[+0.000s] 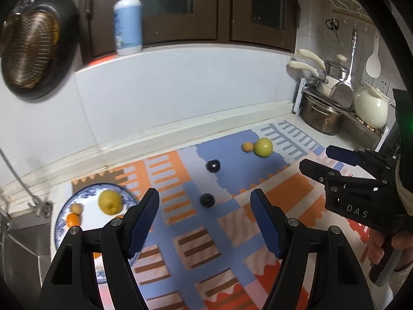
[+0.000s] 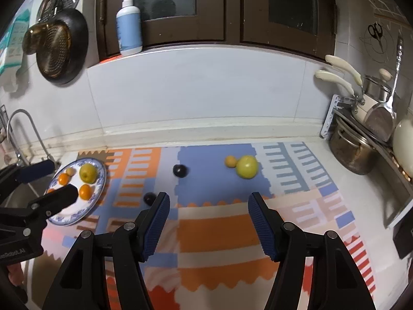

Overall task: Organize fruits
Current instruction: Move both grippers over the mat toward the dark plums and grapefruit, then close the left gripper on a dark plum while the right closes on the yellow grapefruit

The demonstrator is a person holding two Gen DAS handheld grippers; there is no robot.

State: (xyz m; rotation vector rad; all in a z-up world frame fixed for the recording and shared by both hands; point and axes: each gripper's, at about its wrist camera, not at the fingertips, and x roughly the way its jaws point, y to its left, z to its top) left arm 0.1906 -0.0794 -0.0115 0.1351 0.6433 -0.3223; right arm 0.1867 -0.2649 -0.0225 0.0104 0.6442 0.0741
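Left wrist view: the left hand-held gripper (image 1: pixel 205 208) is hovering with its jaws apart and nothing between them, above a patterned mat (image 1: pixel 232 232) covering the desk. A blue-rimmed plate (image 1: pixel 64 206) is sitting at the near left, already carrying a yellow pear-like fruit (image 1: pixel 110 202), a mandarin (image 1: pixel 72 219) and a small tan fruit (image 1: pixel 76 208). Four fruits are lying loose on the mat: a near dark plum (image 1: pixel 207 200), a far dark plum (image 1: pixel 213 166), a green apple (image 1: pixel 263 147) and, touching its left side, a small orange fruit (image 1: pixel 247 146). The right hand-held gripper (image 1: pixel 313 160) is reaching in from the right, jaws likewise apart and empty.

Right wrist view: the plate (image 2: pixel 99 180) is showing a second mandarin (image 2: pixel 85 191), and the near plum (image 2: pixel 149 198) is lying just left of the right gripper's left finger.

Judged handling: the plums are probably light, smooth-skinned and prone to rolling and bruising; a gentle closure across the widest part seems best. The apple looks heavier and firm, calling for a wide, centred hold. Its small neighbour may roll away once the apple is lifted.
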